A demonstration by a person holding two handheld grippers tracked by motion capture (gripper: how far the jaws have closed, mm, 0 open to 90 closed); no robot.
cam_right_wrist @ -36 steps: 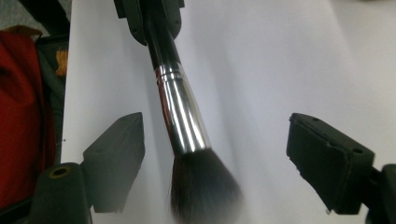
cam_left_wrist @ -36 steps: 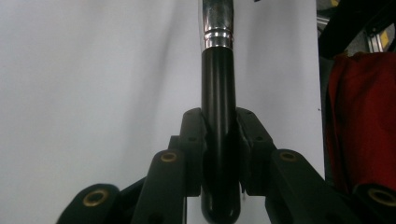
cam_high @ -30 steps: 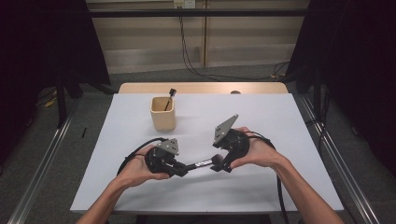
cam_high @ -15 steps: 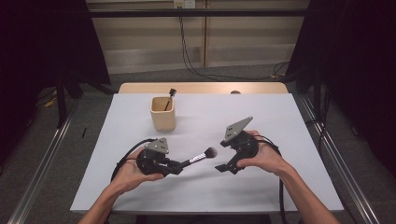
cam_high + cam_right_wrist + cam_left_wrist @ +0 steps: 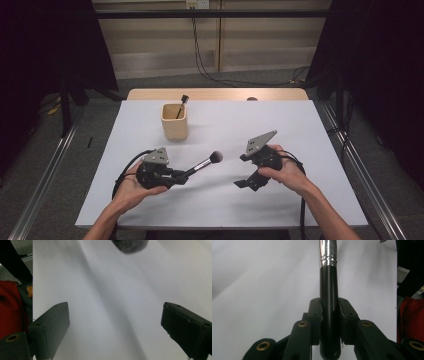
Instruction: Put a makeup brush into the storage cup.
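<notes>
A makeup brush with a black handle, a silver ferrule and a dark fluffy head points right and away over the white table. My left gripper is shut on its handle, and the pads clamp both sides near the butt end. My right gripper is held to the right of the brush head, apart from it. It stands open; its jaws have just closed in slightly after opening, with nothing between them. The brush head is blurred at the top of the right gripper view.
A beige cup stands at the back left of the table with another dark-tipped brush leaning in it. Black cables trail from both grippers. Metal rails run along both sides of the table.
The two grippers met at the brush a second ago. The right one has let go and drawn back to the right; the left has shifted left, keeping the brush.
</notes>
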